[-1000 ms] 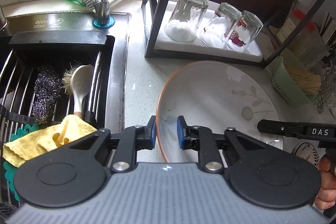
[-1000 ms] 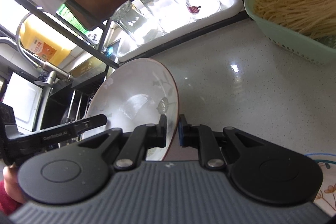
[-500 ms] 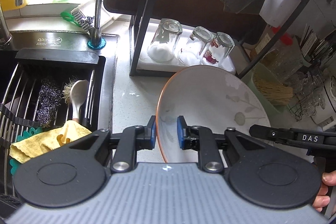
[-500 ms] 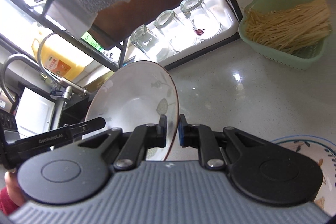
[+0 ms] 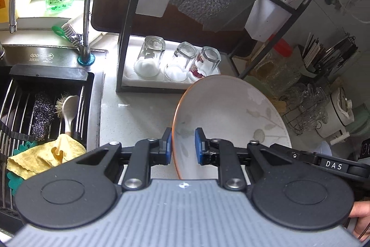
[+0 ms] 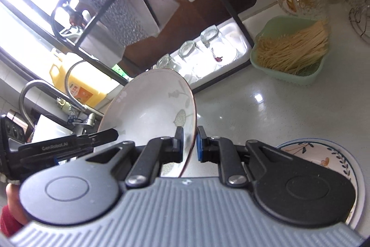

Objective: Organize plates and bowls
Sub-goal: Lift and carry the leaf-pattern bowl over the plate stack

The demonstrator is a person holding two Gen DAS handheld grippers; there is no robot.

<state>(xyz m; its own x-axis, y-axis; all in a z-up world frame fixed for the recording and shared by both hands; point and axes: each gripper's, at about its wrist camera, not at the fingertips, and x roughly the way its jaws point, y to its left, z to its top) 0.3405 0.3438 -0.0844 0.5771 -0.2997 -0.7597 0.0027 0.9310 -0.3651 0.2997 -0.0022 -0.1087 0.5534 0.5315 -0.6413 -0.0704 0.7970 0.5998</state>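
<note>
A white plate with a brown rim and a grey leaf pattern [image 5: 229, 117] hangs in the air above the counter, held from both sides. My left gripper [image 5: 183, 145] is shut on its left rim. My right gripper [image 6: 190, 145] is shut on the plate's opposite rim [image 6: 159, 108]. A second plate with a blue rim and flower pattern [image 6: 323, 159] lies on the counter at the lower right of the right wrist view. The black dish rack [image 5: 231, 15] stands behind, its upper shelf holding dark textured trays.
Three upturned glasses [image 5: 178, 59] sit on the rack's white bottom tray. The sink [image 5: 46, 108] at the left holds a drainer, scourer, brush and yellow cloth. A faucet [image 5: 85, 15], a green basket of noodles [image 6: 291, 54] and jars stand nearby.
Both grippers have lifted the plate higher off the counter; the rack's upper shelf and the flowered plate have come into view.
</note>
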